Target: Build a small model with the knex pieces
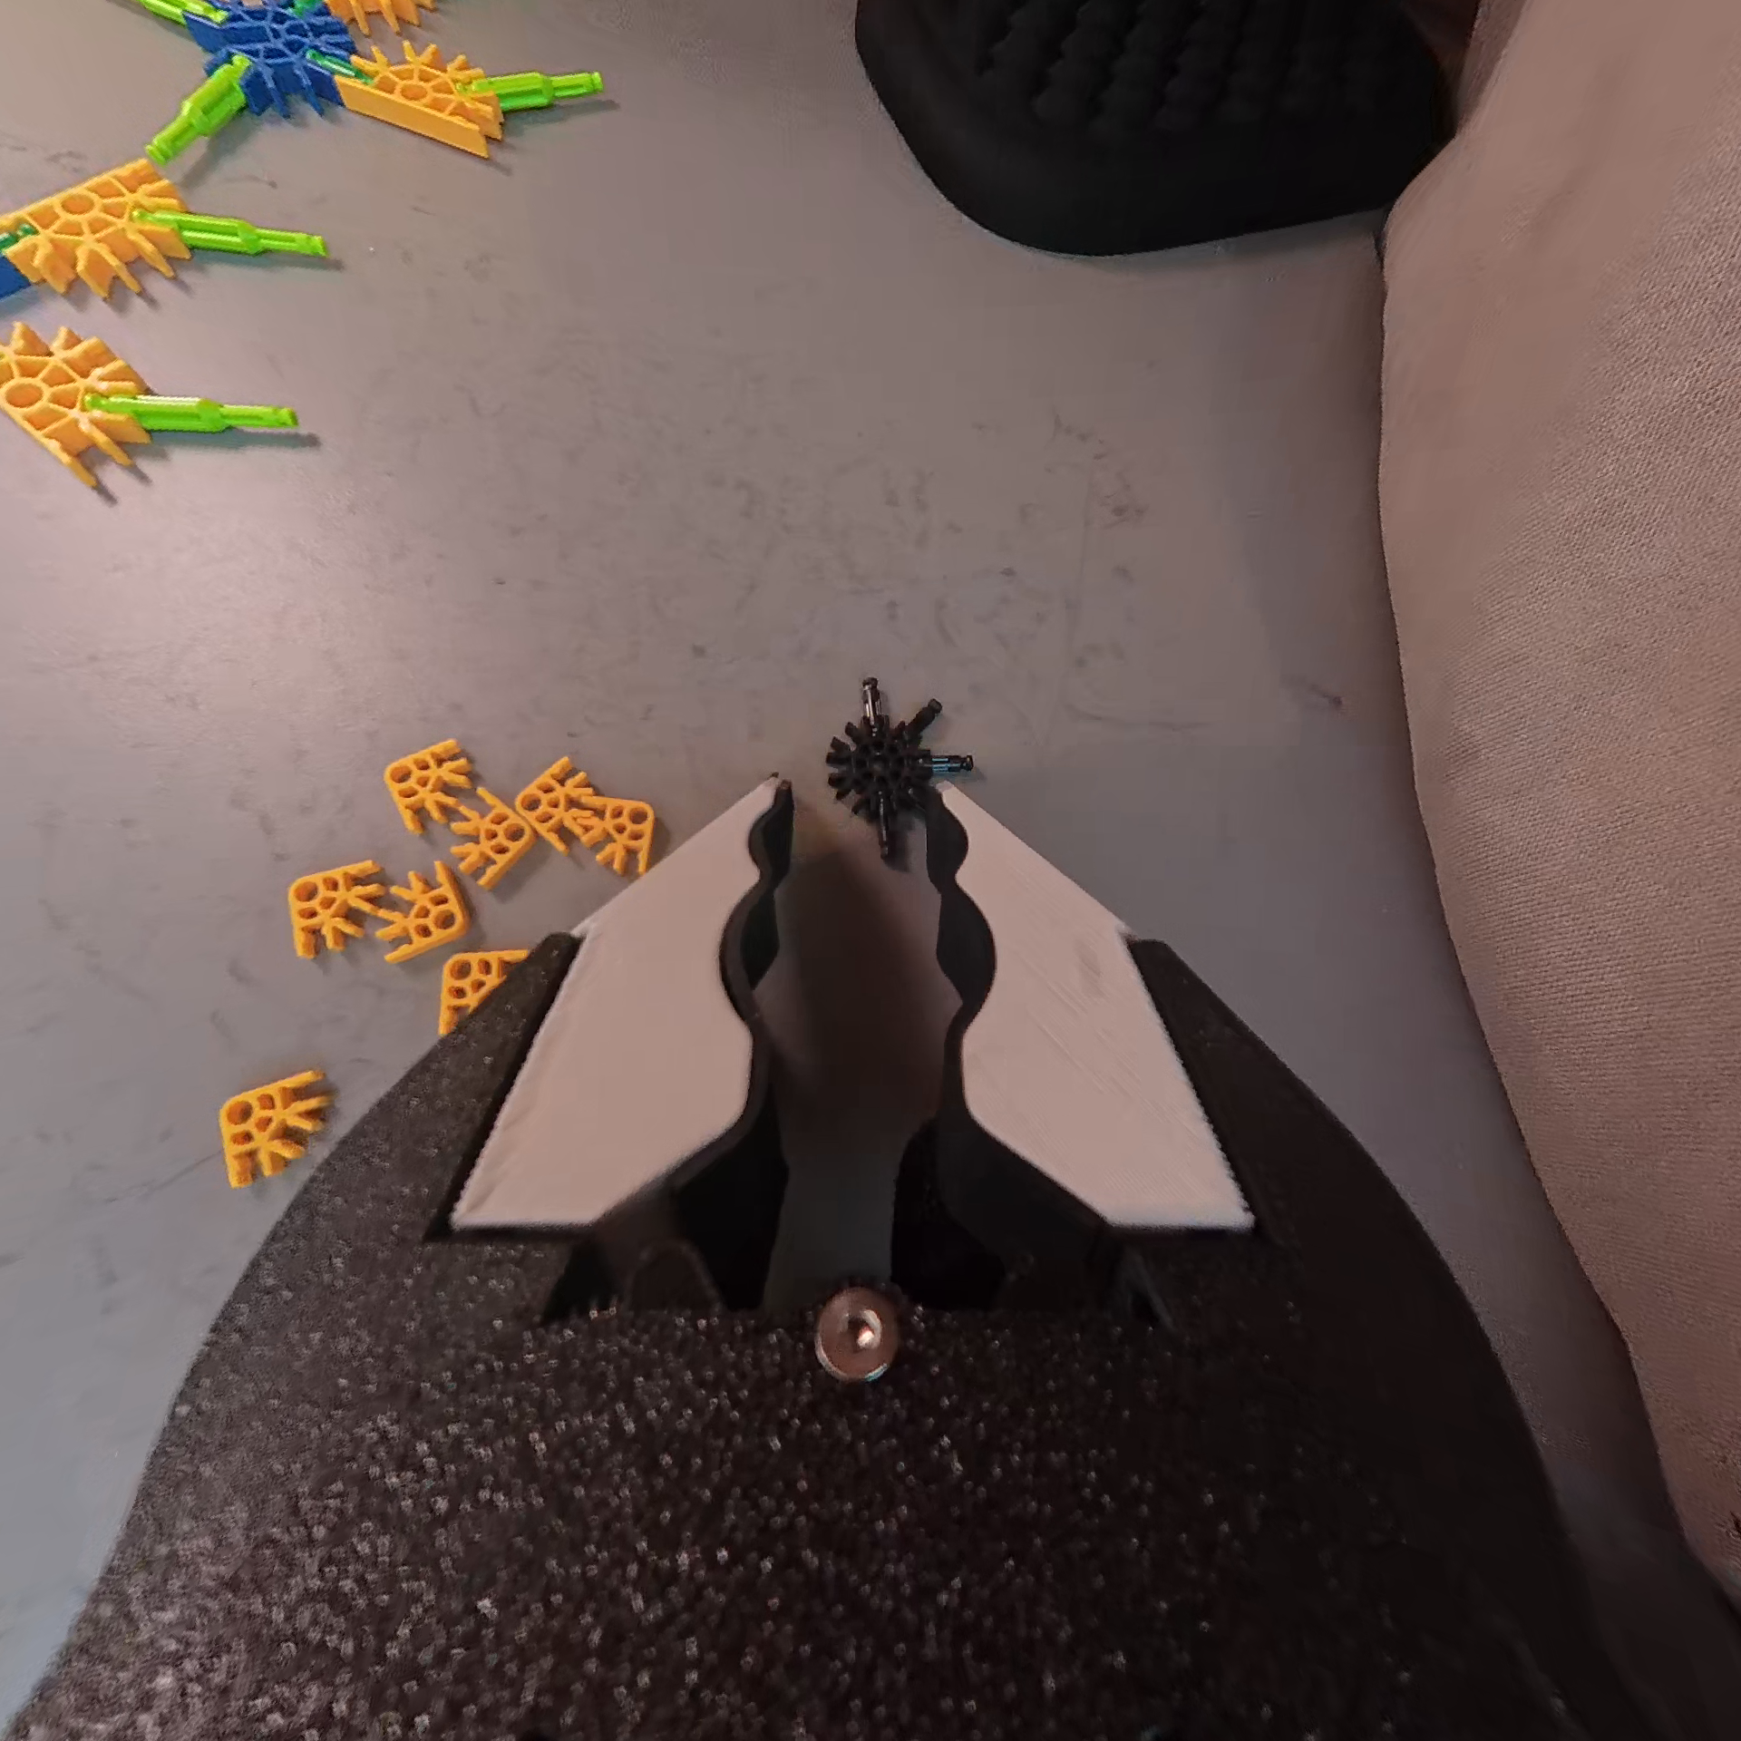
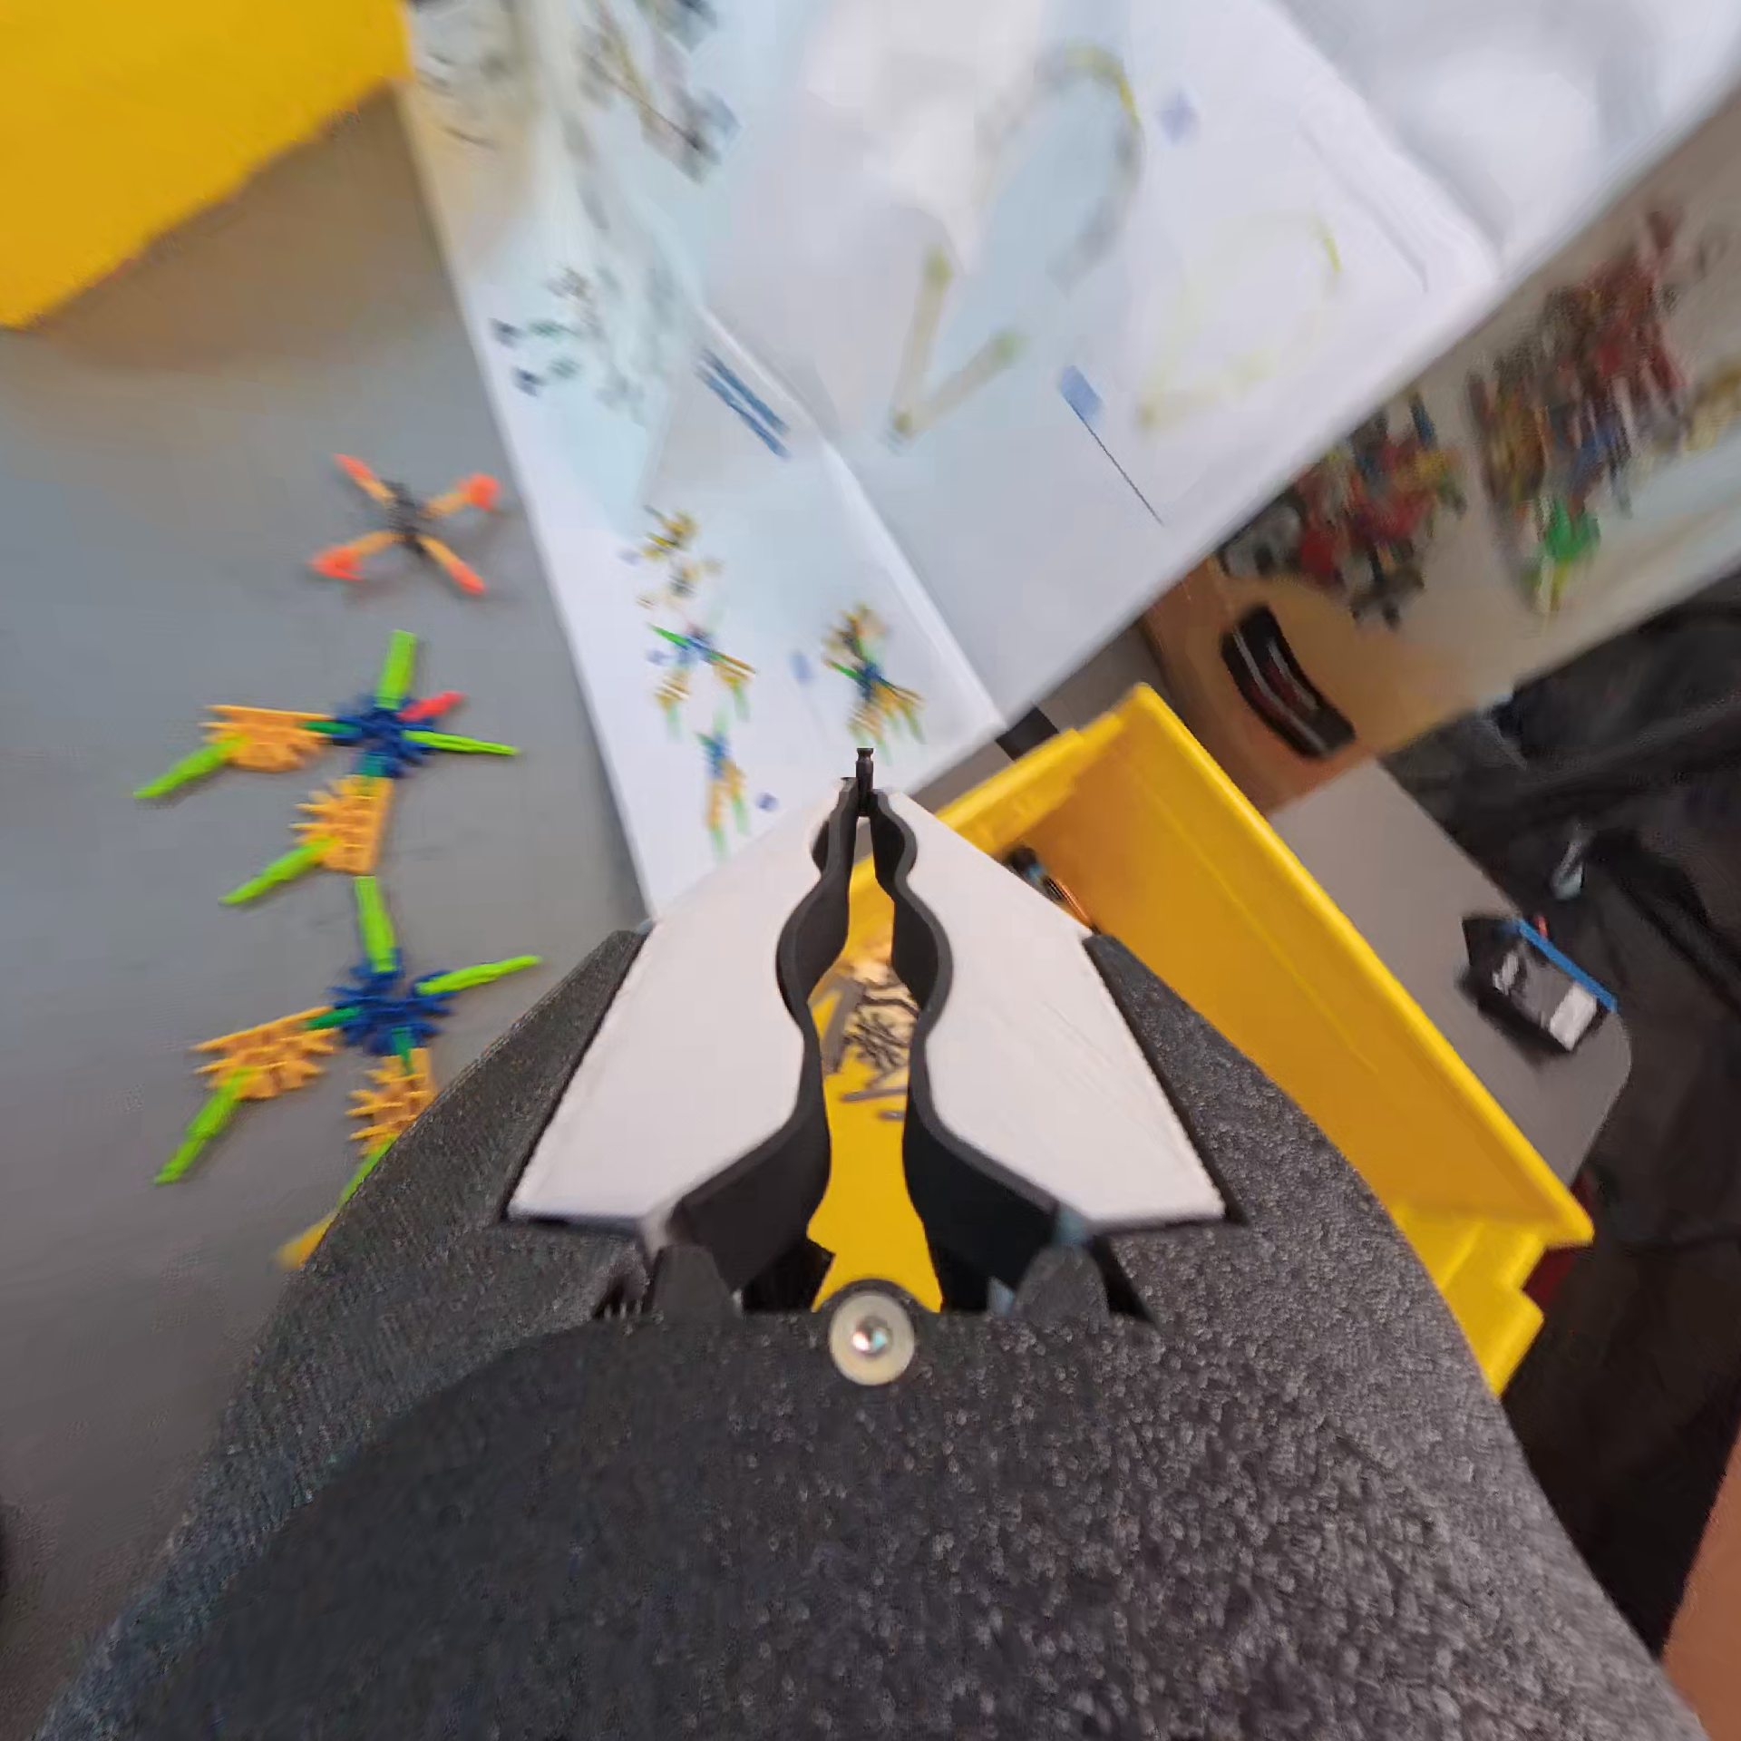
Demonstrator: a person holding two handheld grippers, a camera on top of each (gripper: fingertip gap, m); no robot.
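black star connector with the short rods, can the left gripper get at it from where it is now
Probably yes: the left gripper is open, and the black star connector lies on bare grey table right beyond its fingertips, nothing between.

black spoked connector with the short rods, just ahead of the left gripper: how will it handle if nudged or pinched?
The black connector looks thin and small, so probably very light; a nudge from the open left gripper would likely slide it across the smooth grey table. Lying flat, it shouldn't roll. Its protruding rods may make it pivot when pinched.
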